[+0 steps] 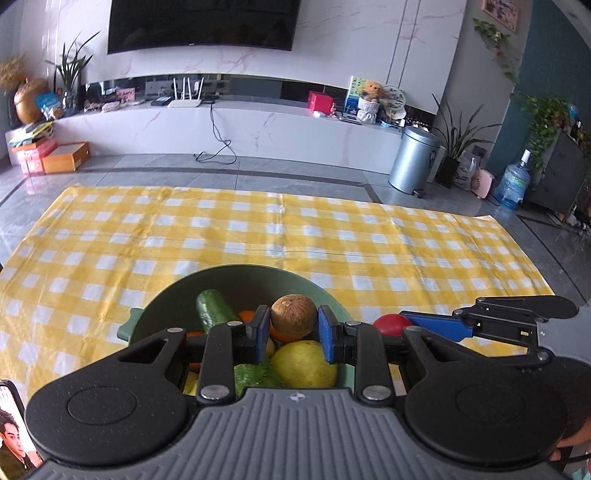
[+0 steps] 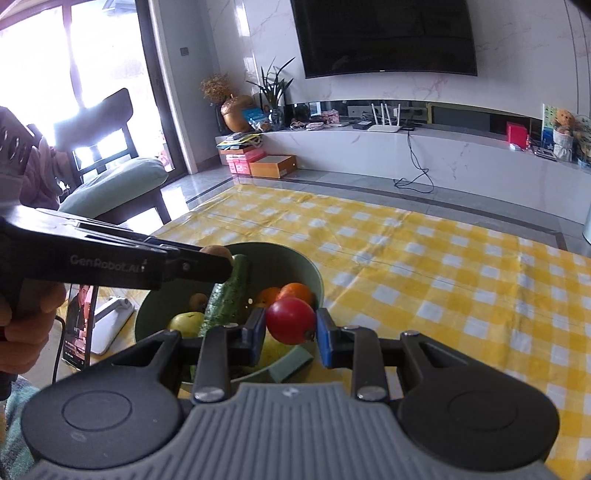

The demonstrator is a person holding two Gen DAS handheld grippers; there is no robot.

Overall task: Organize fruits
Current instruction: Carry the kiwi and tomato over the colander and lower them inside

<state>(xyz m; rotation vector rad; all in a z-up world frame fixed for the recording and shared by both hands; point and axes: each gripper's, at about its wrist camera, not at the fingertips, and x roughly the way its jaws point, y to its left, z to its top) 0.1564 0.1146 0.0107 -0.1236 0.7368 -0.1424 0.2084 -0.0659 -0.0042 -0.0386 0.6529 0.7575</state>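
Marble wall (image 1: 369, 44), grey tiled floor (image 1: 295, 177), television (image 1: 203, 22)

Yellow-white checked cloth (image 1: 258, 229), green bowl (image 1: 236, 277).

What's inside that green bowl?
The green bowl holds a cucumber, oranges, a yellow-green fruit and a small brown one. Whatever lies beneath them is covered.

Left gripper (image 1: 294, 332): black linkage arms, silver rivets at pivots, blue pads on fingers (image 1: 327, 338), grey ribbed housing with small logo, two round black discs either side. Right gripper (image 2: 290, 334): same build. Seen side-on from right wrist, left unit carries "GenRobot.AI" lettering.
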